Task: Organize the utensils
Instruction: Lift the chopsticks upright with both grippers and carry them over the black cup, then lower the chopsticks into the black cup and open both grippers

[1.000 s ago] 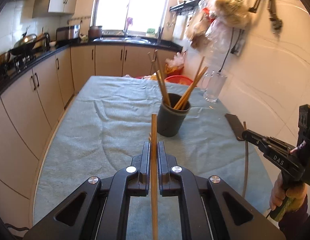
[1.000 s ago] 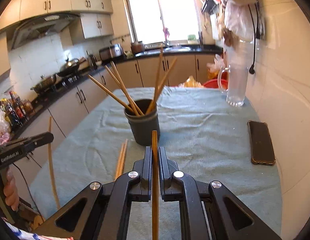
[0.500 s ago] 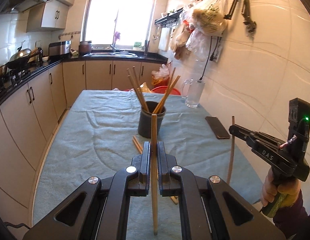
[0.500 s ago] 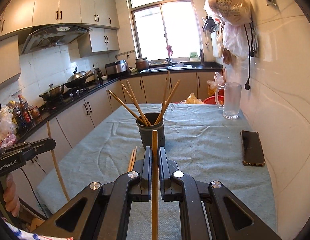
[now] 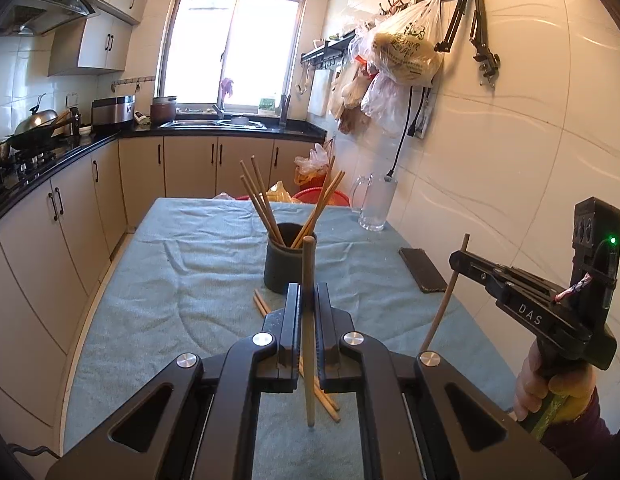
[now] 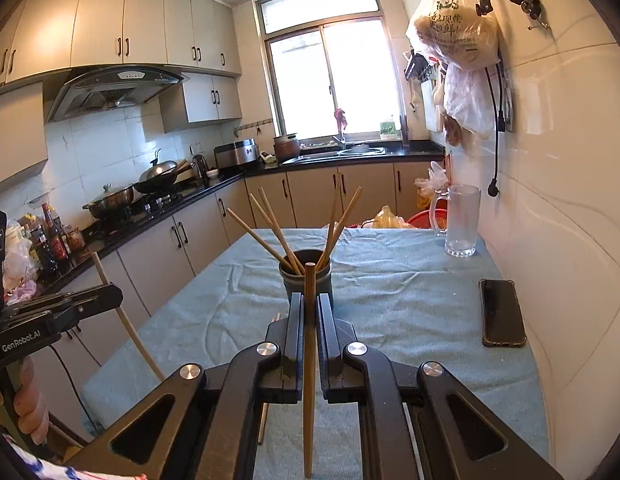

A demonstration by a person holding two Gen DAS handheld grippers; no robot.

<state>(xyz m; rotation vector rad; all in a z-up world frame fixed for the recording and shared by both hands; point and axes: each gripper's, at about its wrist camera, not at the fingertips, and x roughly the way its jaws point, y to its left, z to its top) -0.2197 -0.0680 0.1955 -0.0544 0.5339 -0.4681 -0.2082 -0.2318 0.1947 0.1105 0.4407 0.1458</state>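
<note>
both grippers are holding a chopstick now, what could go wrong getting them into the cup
The dark cup already holds several chopsticks splayed outward, so a new stick may knock against them or tip the cup. Each gripper, left and right, pinches one chopstick near its upper end, leaving a long lower part free that may swivel. Loose chopsticks on the cloth could get nudged toward the table edge.
</note>
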